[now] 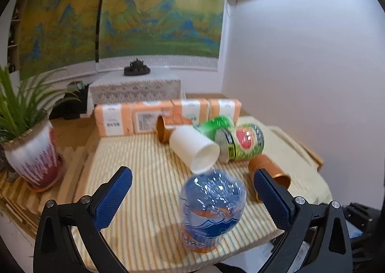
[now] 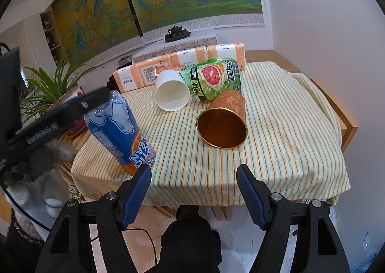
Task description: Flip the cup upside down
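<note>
On the striped desk (image 2: 276, 114), from left to right, a blue bottle (image 2: 115, 128) stands upright, a white cup (image 2: 172, 91) lies on its side showing a bare inside, then a green grapefruit bottle (image 2: 216, 80). The copper cup (image 2: 223, 121) lies on its side nearest the front, mouth toward the camera, nothing in it. The left gripper (image 1: 192, 198) is spread wide around the blue bottle without touching, and the right gripper (image 2: 193, 198) hangs spread apart at the desk's near edge.

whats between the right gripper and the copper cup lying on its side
Only bare striped tablecloth, as the right wrist view shows. The right gripper hangs open at the table's near edge, in line with the copper cup, its mouth facing the jaws.

Both grippers, left (image 1: 192, 197) and right (image 2: 193, 197), fingers spread wide (nothing held)
</note>
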A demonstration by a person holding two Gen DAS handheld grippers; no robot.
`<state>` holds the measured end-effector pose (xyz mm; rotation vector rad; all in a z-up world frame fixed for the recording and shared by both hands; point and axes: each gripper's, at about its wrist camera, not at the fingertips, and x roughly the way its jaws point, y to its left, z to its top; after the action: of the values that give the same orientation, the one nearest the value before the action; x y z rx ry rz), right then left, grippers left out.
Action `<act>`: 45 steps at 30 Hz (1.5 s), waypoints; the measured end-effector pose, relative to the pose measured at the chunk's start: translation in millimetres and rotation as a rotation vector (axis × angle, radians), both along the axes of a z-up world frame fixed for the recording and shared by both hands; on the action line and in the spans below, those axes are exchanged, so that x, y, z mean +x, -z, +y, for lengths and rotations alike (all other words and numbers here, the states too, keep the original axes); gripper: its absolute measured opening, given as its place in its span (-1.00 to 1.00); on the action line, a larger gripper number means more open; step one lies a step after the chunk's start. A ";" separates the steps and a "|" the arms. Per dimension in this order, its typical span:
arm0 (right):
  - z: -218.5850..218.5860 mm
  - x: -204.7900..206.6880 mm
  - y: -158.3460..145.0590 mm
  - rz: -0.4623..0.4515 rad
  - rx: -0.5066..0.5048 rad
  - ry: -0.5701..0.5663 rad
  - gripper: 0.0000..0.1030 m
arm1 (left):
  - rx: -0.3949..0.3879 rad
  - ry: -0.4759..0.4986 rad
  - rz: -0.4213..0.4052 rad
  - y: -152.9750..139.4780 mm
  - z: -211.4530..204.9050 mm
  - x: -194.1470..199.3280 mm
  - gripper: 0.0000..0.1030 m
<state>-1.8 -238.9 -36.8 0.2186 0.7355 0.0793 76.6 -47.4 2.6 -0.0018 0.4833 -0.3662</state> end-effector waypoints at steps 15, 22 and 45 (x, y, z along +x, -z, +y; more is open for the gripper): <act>37.1 -20.8 -16.7 -0.159 -0.124 -0.003 0.50 | 0.021 -0.228 0.018 -3.5 57.4 -68.0 0.99; 47.0 -32.6 -22.4 -0.212 -0.172 0.022 0.59 | 0.027 -0.260 0.069 18.9 59.7 -86.0 0.99; 43.0 -53.0 -25.8 -0.236 -0.164 0.062 0.62 | 0.060 -0.261 0.033 17.0 46.4 -105.6 0.99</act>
<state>-54.8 -195.9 -11.0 0.0728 0.4972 -0.0144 -29.0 -1.0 -14.4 -0.0122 0.5196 -0.0957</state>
